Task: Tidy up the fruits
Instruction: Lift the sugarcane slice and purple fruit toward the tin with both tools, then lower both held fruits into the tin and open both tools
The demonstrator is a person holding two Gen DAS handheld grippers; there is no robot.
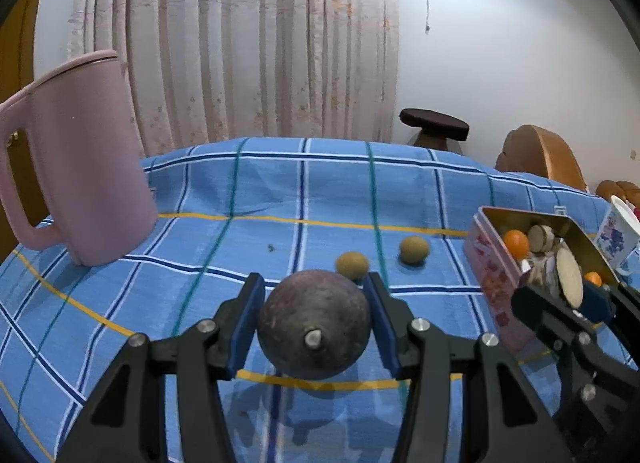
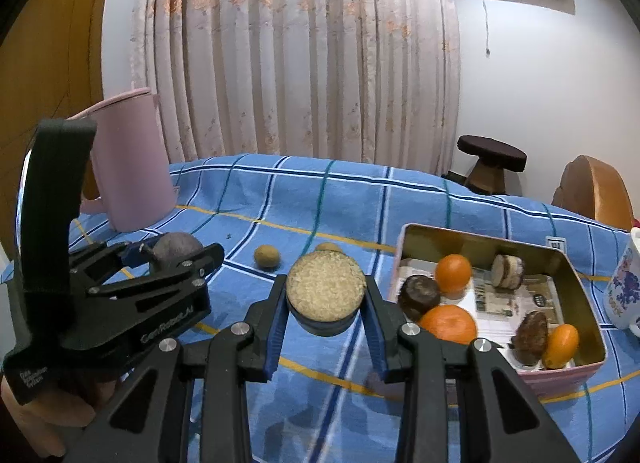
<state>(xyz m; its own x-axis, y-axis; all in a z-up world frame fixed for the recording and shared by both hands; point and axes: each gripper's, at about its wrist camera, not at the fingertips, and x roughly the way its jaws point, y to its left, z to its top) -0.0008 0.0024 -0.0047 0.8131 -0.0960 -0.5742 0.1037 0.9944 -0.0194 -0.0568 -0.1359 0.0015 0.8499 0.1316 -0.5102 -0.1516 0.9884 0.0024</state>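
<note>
My left gripper [image 1: 314, 311] is shut on a dark purple round fruit [image 1: 314, 323] with a short stem, held just above the blue checked cloth; it also shows in the right wrist view [image 2: 172, 249]. My right gripper [image 2: 325, 303] is shut on a round disc-shaped piece [image 2: 325, 287] with a pale grainy top, left of the pink tin box [image 2: 576, 373]. The box holds oranges [image 2: 453, 273], dark fruits [image 2: 418, 295] and a sliced piece [image 2: 507, 271]. Two small brown round fruits [image 1: 352, 264] [image 1: 414, 249] lie on the cloth beyond my left gripper.
A tall pink jug [image 1: 88, 167] stands at the far left of the table. A white cup with blue pattern [image 2: 624, 291] stands right of the box. A dark stool [image 2: 490, 163] and a wooden chair [image 2: 596, 191] are behind the table, before curtains.
</note>
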